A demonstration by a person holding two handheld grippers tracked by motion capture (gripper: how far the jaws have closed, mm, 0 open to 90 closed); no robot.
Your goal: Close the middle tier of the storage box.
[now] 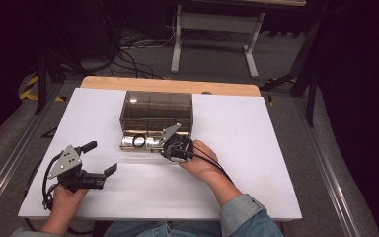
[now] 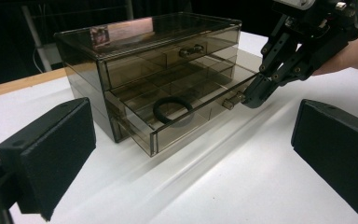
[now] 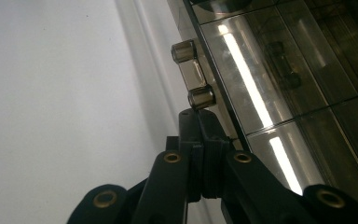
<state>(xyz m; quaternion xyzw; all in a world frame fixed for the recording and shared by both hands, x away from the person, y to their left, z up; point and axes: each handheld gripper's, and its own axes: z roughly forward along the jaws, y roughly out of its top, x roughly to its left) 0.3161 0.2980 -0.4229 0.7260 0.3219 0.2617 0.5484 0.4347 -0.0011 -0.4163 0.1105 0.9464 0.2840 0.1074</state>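
At drawer handle [image 3: 193,74]: R hand-held gripper [image 3: 199,116] closed, empty; L hand-held gripper [image 1: 100,158] wide open.

Pretty dim room overall, most of the light lands on the white table [image 1: 256,163], which has a wood strip [image 1: 170,85] along its far edge. Grey floor [image 1: 217,61] behind it, with tangled black cables [image 1: 128,54] and a pale metal stand [image 1: 216,37]. Yellow-black hazard tape [image 1: 29,86] sits at left.

We note bright overhead light glaring in streaks on the smoky transparent plastic drawer box [image 3: 279,88]; surroundings dark, images soft.
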